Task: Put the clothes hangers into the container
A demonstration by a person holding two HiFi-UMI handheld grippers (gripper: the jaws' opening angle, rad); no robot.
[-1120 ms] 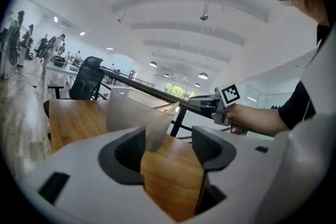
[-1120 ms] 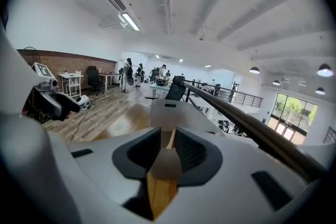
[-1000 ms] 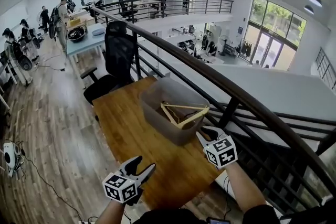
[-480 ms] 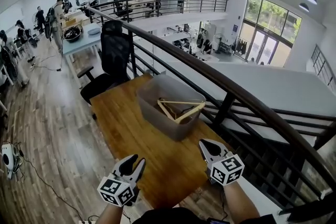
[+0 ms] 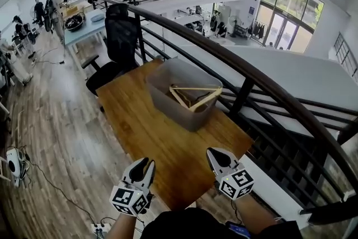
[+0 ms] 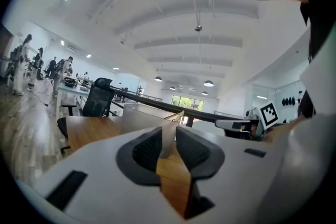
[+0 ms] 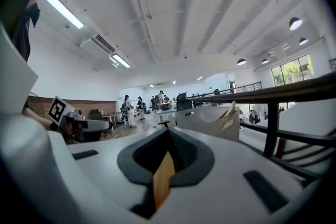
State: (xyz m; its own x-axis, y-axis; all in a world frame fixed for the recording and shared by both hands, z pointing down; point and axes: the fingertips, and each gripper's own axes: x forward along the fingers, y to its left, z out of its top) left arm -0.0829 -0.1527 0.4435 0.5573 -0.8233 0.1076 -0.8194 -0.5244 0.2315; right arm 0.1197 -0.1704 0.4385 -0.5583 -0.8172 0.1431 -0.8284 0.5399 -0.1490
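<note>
The hangers (image 5: pixel 194 99) are seen inside the container (image 5: pixel 166 99); the task is judged done. The left gripper (image 5: pixel 145 167) fingers, just closing, are narrow and empty; the right gripper (image 5: pixel 215 155) fingers are shut. Only withdrawal is called for.

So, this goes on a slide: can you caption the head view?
Wooden hangers lie in the grey container on the wooden table beside the balcony railing.
</note>
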